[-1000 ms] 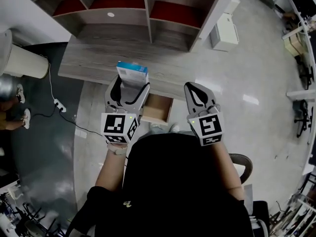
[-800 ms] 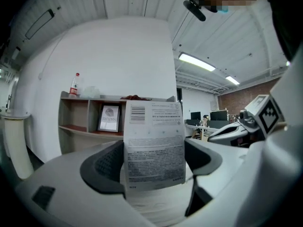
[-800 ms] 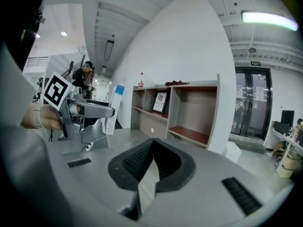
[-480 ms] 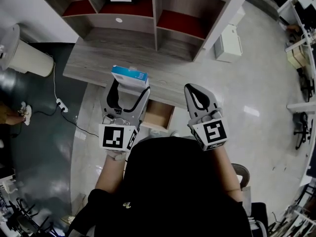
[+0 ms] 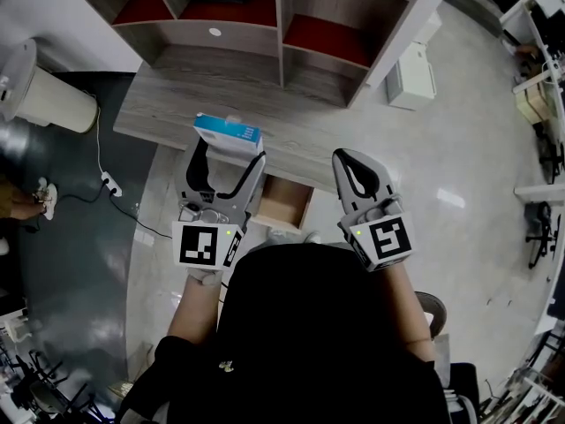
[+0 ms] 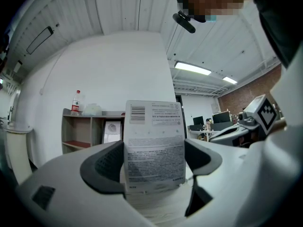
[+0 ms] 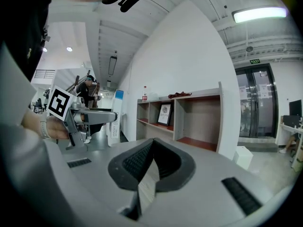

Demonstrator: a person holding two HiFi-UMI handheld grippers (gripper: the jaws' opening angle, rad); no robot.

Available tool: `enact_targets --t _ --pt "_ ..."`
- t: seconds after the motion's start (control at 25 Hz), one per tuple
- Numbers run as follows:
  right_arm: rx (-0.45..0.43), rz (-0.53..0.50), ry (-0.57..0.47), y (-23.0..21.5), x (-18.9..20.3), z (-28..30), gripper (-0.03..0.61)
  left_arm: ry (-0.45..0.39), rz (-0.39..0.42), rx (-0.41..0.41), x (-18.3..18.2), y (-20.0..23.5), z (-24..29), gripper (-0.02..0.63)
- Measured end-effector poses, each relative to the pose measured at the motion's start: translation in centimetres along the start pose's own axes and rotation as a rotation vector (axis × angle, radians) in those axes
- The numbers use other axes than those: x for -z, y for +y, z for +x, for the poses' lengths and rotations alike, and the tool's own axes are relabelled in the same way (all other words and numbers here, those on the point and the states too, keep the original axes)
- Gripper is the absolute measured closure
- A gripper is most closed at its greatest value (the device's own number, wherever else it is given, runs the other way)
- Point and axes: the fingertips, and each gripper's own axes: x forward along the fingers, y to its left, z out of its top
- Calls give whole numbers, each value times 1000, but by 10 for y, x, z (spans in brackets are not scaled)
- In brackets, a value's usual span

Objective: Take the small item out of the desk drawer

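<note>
1. Head view: the left gripper (image 5: 227,154) is clamped on a small blue-and-white box (image 5: 228,133). It holds the box out in front of the person, at the front edge of the wooden tabletop (image 5: 168,104). The open drawer (image 5: 284,203) sits lower and nearer the person, between the two grippers, and what shows of its inside looks bare. So the box is already out of the drawer. The right gripper (image 5: 350,157) hangs just to the right of the drawer, jaws together, carrying nothing. Beyond the tabletop stands a shelf unit (image 5: 282,25).

2. Left gripper view: both pads press on the narrow side edges of the box. The box stands upright between them, its long axis running up and down and its printed back with the barcode facing the camera. Its top rises well clear of the jaw tips, and the hold looks square rather than tilted.

3. Right gripper view: the jaws are closed tip to tip with nothing between them. The other gripper shows off to the left at about the same height.

4. My reading of the coming move: the tabletop lies straight ahead of the box and a little below it. Putting the box down there is a short forward-and-down move for the left side. The right side, nearer the drawer front, is better placed to push it shut.
</note>
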Motion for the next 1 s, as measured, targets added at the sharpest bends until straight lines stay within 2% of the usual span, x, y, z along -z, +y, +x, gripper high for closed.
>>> enact_targets --t 0.32,0.52,0.84,1.0 --pt "44 24 30 -7 4 0 583 17 -15 9 7 1 2 202" --pt "5 12 13 2 5 1 583 29 -20 17 11 1 3 202" --pt "14 12 18 1 5 1 583 40 -26 16 12 2 3 202" --pt "49 10 32 -4 4 1 583 44 -28 17 13 2 3 202"
